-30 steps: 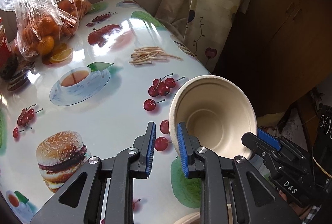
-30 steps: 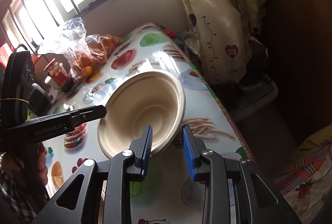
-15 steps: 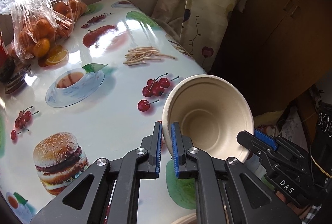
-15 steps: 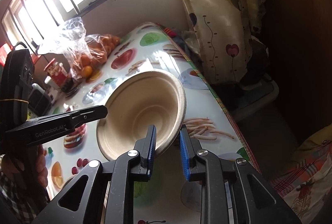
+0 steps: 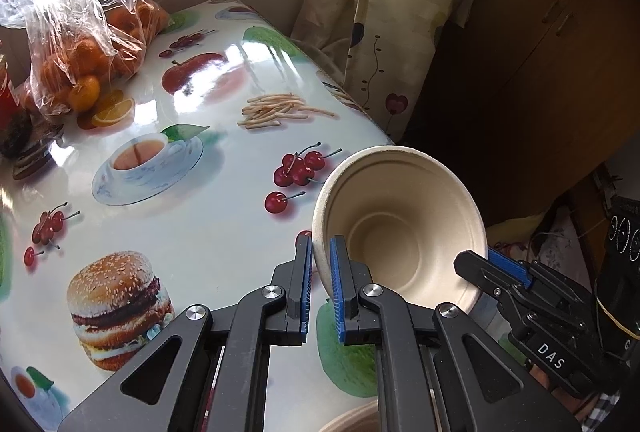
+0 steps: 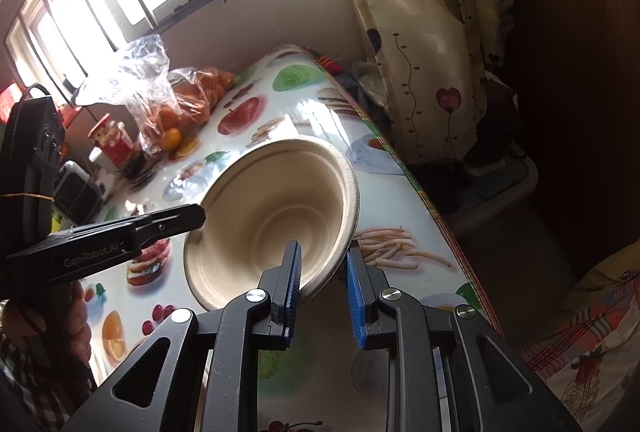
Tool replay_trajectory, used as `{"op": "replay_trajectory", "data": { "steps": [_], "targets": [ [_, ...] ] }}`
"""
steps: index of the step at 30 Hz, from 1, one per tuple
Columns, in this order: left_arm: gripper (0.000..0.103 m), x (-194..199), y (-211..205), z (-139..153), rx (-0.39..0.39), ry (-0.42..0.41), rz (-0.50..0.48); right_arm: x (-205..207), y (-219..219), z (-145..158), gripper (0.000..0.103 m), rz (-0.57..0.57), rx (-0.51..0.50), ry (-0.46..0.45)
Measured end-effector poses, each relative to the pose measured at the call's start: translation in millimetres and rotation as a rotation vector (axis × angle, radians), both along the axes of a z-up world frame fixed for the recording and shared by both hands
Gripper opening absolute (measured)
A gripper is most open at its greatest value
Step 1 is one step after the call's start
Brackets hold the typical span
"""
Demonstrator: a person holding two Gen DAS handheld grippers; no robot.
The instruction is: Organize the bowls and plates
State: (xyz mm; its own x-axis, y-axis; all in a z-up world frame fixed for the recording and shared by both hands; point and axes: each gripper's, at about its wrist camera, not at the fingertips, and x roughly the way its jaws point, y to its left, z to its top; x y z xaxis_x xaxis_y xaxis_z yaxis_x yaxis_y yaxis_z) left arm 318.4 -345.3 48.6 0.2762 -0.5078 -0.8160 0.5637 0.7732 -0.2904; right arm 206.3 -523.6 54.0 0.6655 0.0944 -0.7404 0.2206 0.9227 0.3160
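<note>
One bowl (image 5: 404, 216) at lower right of the left wrist view. Part of a second rim (image 5: 352, 422) at the bottom edge. One bag of oranges (image 5: 80, 44) upper left. One red-lidded jar (image 6: 114, 140) mid-left, right wrist view.

open tablecloth (image 5: 208, 216), orange bag (image 5: 80, 44) far corner

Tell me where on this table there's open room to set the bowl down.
Free: the wide middle of the table, between the bag of oranges and the bowl that both grippers hold, also toward the curtain-side edge. Crowded: the far left corner, with the bag and a red-lidded jar.
</note>
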Motion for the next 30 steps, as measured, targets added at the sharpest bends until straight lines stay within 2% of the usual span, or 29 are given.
{"op": "replay_trajectory", "data": {
  "steps": [30],
  "targets": [
    [0.010, -47.7, 43.1, 49.4, -0.051, -0.074, 0.023, -48.4, 41.3, 48.6, 0.021, 0.045, -0.040, -0.089]
  ]
}}
